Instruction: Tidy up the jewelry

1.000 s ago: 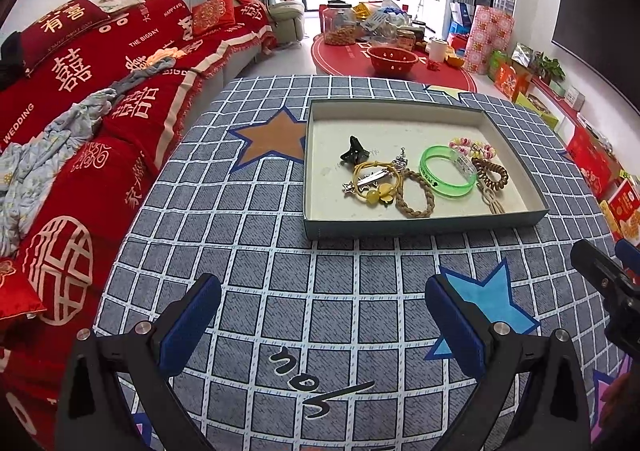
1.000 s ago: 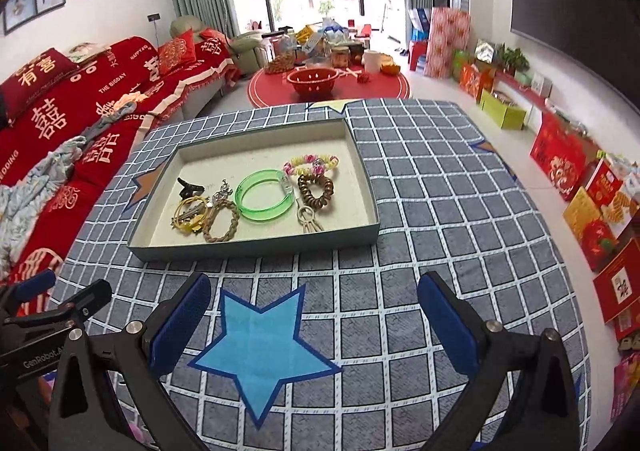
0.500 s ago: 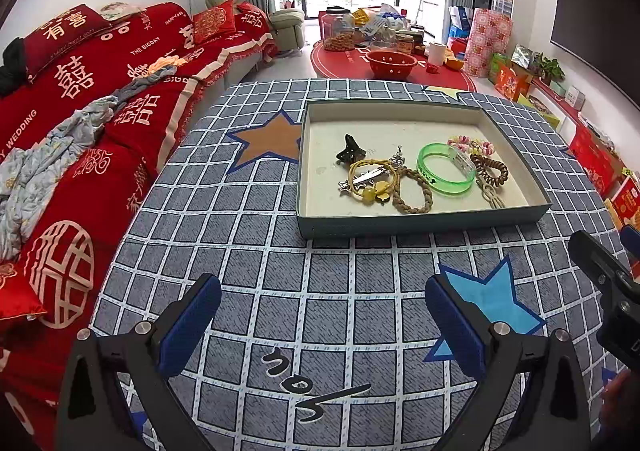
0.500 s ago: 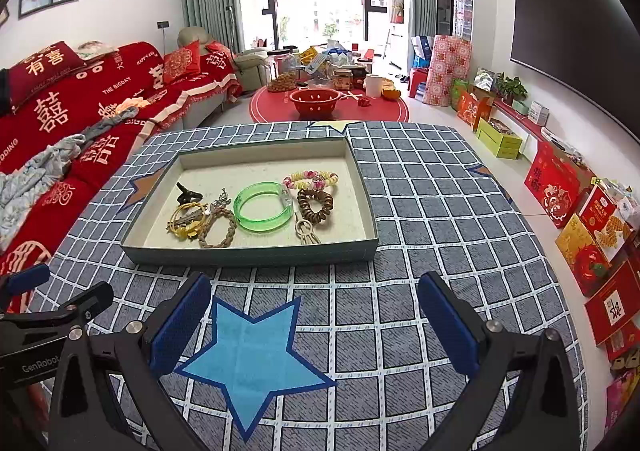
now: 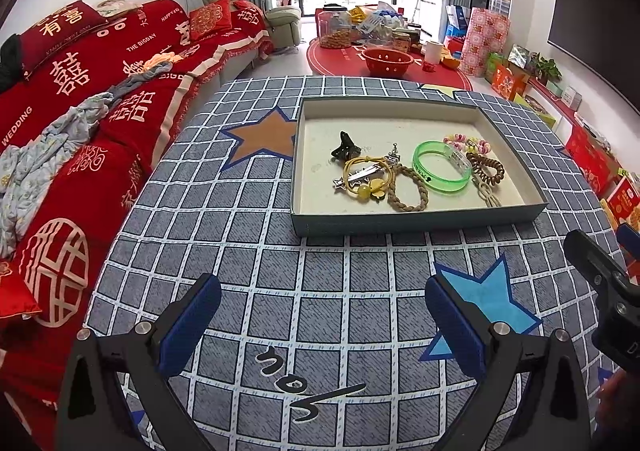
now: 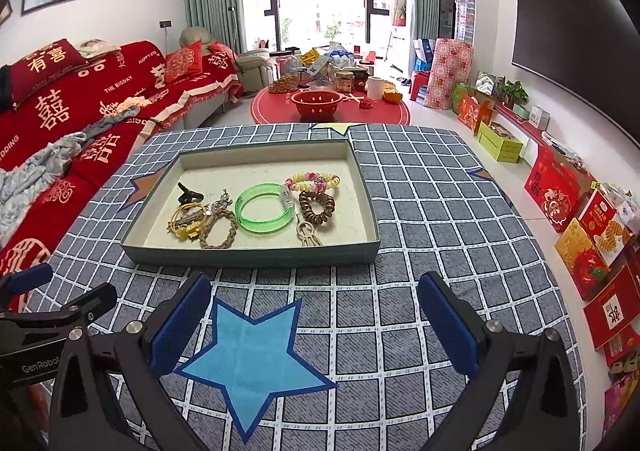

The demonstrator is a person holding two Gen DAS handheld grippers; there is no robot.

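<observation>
Left wrist view: left tool (image 5: 322, 327) and right tool (image 6: 314, 325) both spread wide, holding nothing.

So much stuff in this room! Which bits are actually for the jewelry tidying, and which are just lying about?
For the job:
- tray
- green bangle
- pastel bead bracelet
- brown coil hair tie
- braided bracelet
- black claw clip
- left gripper and right gripper, both open

Just lying about:
- red colander
- red sofa cover
- snack jars
</observation>
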